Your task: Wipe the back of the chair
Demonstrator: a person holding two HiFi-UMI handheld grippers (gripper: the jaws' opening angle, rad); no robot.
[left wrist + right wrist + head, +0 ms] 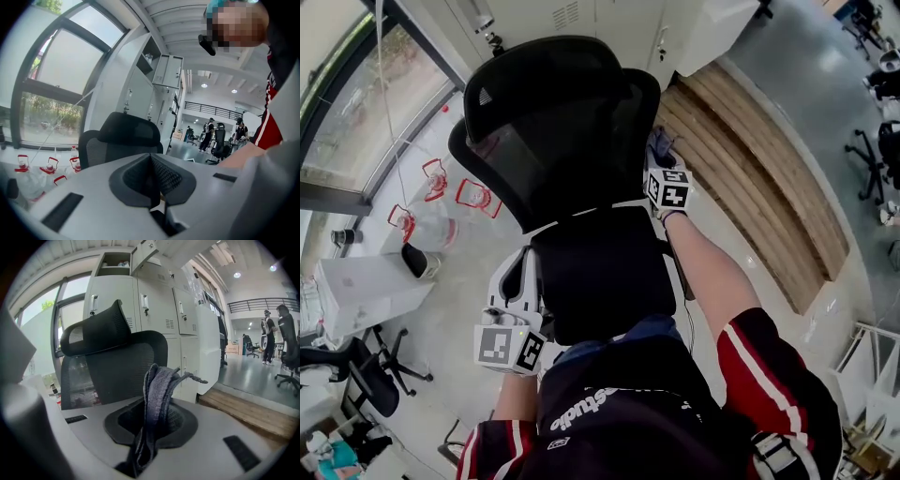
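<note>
To the left of the black mesh office chair with a headrest [553,122], clear plastic bottles with red handles [441,192] are seen on the floor. The left gripper [523,272] is held low at the chair's left side. Its jaws are pressed together and nothing is seen between them in the left gripper view, where the chair's backrest [122,140] stands apart ahead. At the chair's right edge, at the level of the upper backrest, the right gripper [664,164] is clenched on a crumpled grey-blue cloth [158,390], which sticks up out of the jaws. In the right gripper view the mesh backrest [112,362] lies just beyond the cloth, and contact cannot be confirmed. To the right of the chair, a raised platform of wooden boards [750,159] is seen. The cloth is judged to be ready at the backrest, but no wiped area can be made out on the mesh. Most of the wiping is therefore taken to be left.
</note>
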